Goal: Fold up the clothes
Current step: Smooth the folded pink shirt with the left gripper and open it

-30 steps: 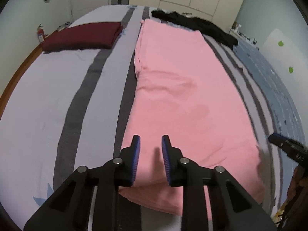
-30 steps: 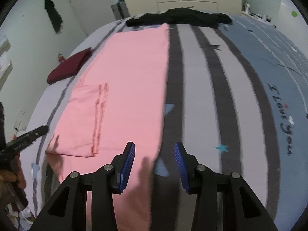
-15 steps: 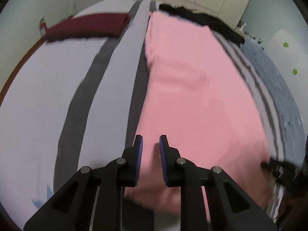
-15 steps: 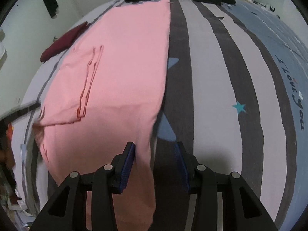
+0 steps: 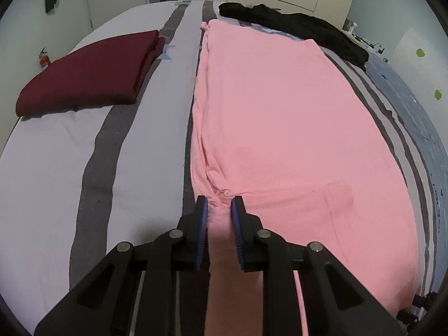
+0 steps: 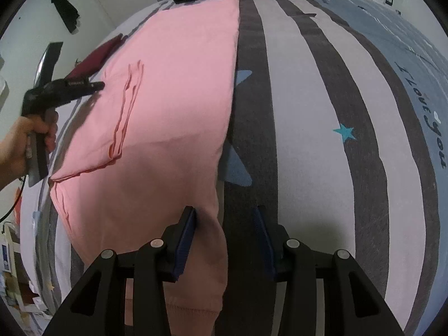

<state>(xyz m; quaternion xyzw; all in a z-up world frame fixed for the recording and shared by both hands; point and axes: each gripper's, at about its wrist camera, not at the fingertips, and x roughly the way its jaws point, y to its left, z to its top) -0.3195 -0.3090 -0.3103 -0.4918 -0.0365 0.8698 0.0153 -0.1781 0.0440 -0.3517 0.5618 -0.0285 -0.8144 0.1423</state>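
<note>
Here, in the left wrist view, the left tongs (image 5: 219, 210) sit at the lower middle of the frame, their pads pinching a bunched bit of the pink garment (image 5: 280, 117) at its left edge. The garment lies flat on the striped bed (image 5: 84, 154), its long axis running from the tongs up toward the black clothes (image 5: 294, 25) at the top. A folded dark red garment (image 5: 92, 70) rests well apart at upper left.

In the right wrist view, the right tongs (image 6: 225, 228) stand spread at the bottom, straddling the garment's right edge; fabric (image 6: 173, 106) touches the left pad only, so nothing is gripped. The left hand (image 6: 25, 137) shows at mid left. Each tool flanks one near corner, so a lengthwise fold away from the person looks likely, once the right side closes.
</note>
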